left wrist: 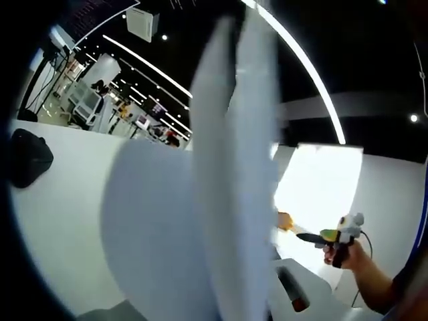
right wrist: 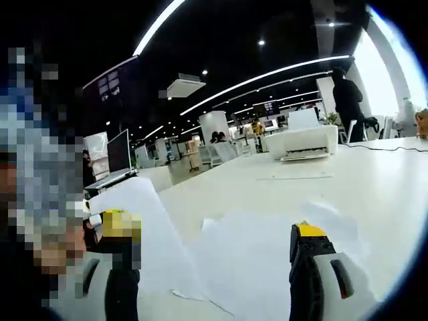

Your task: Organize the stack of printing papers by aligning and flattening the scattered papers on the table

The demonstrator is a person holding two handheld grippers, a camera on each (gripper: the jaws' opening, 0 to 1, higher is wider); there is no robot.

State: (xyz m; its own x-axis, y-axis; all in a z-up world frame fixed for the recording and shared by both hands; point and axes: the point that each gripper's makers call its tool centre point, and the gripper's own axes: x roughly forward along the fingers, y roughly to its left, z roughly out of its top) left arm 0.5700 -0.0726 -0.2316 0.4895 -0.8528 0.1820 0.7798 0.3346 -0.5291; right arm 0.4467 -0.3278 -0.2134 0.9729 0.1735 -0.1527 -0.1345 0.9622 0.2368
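White printing papers (left wrist: 234, 167) stand on edge right in front of the left gripper view, rising from between my left gripper's (left wrist: 227, 304) jaws. They hide the fingertips; one grey jaw body shows beside them at the lower right. A flat sheet (left wrist: 321, 184) lies beyond on the white table (left wrist: 60, 221). My right gripper (left wrist: 306, 236), held by a hand, hovers near that sheet. In the right gripper view, my right gripper (right wrist: 212, 231) is wide open, its yellow-tipped fingers (right wrist: 122, 224) apart over loose overlapping papers (right wrist: 247, 257) on the table (right wrist: 374, 194). Another sheet (right wrist: 144, 207) curves upward at the left.
A black bag (left wrist: 27, 157) rests on the table's far left. A white printer (right wrist: 302, 142) sits far back with a single sheet (right wrist: 294, 176) in front of it. A person (right wrist: 348, 100) stands beyond it. A laptop (right wrist: 118, 155) stands at the left, behind the curved sheet.
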